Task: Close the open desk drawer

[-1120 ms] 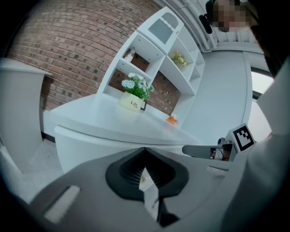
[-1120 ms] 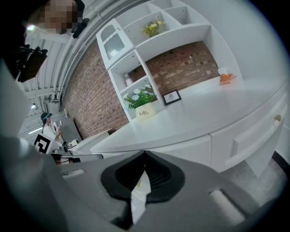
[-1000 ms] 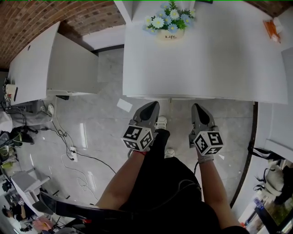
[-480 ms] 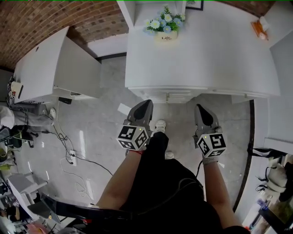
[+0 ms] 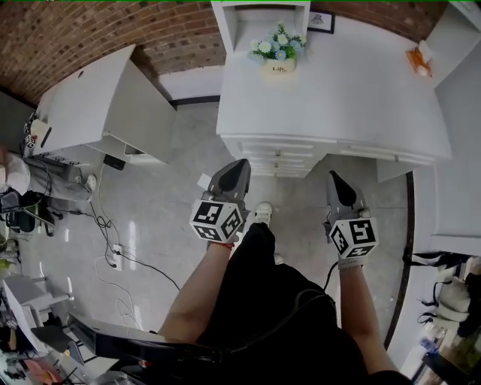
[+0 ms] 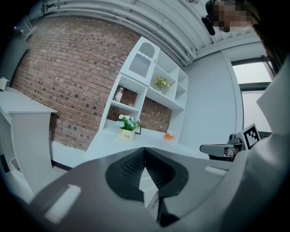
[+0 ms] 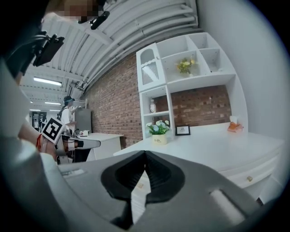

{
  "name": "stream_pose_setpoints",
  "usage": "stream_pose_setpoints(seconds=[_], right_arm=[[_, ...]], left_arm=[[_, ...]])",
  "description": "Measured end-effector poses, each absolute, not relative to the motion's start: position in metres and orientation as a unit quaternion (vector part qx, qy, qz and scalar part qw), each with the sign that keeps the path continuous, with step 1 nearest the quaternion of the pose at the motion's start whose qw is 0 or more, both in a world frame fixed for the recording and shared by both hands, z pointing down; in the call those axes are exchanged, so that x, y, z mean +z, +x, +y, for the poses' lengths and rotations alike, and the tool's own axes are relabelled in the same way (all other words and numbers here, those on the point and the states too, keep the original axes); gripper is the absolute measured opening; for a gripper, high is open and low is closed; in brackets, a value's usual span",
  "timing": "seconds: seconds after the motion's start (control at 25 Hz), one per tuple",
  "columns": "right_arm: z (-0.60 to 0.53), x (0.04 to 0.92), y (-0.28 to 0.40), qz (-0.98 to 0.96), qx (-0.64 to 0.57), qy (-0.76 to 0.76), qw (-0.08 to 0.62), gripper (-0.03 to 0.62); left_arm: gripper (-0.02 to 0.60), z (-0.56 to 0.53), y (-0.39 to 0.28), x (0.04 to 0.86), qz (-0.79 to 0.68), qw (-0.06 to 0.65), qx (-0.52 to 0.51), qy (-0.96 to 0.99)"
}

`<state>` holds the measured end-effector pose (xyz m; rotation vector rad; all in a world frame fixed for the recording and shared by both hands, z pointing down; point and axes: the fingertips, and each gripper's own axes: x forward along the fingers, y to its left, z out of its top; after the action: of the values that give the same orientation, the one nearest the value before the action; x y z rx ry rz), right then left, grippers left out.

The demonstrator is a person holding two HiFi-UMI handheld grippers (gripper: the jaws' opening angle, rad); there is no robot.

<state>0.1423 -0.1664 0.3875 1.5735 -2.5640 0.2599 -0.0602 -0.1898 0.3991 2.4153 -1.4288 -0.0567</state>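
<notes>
A white desk stands ahead, with a stack of drawer fronts under its front edge and a long, shallow drawer front to the right. I cannot tell how far any drawer stands out. My left gripper is shut and empty, above the floor just short of the drawer stack. The right gripper is also shut and empty, below the gap beside the stack. In the right gripper view a drawer front with a small knob shows under the desk top.
A flower pot, a small picture frame and an orange item sit on the desk by a shelf unit. A second white desk stands at the left. Cables lie on the tiled floor.
The desk now sits farther away, and its drawer fronts have come into sight below the front edge. Both grippers stay shut and keep their place in front of me.
</notes>
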Motion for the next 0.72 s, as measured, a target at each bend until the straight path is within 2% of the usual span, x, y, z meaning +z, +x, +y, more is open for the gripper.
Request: stream_pose_setpoints(seconds=[0.72], right_arm=[[-0.118,0.326,0.158,-0.855,0.047,0.517,0.025,0.002]], left_arm=[[0.003,-0.151,-0.047,0.339,-0.504,0.123,-0.032,0.854]])
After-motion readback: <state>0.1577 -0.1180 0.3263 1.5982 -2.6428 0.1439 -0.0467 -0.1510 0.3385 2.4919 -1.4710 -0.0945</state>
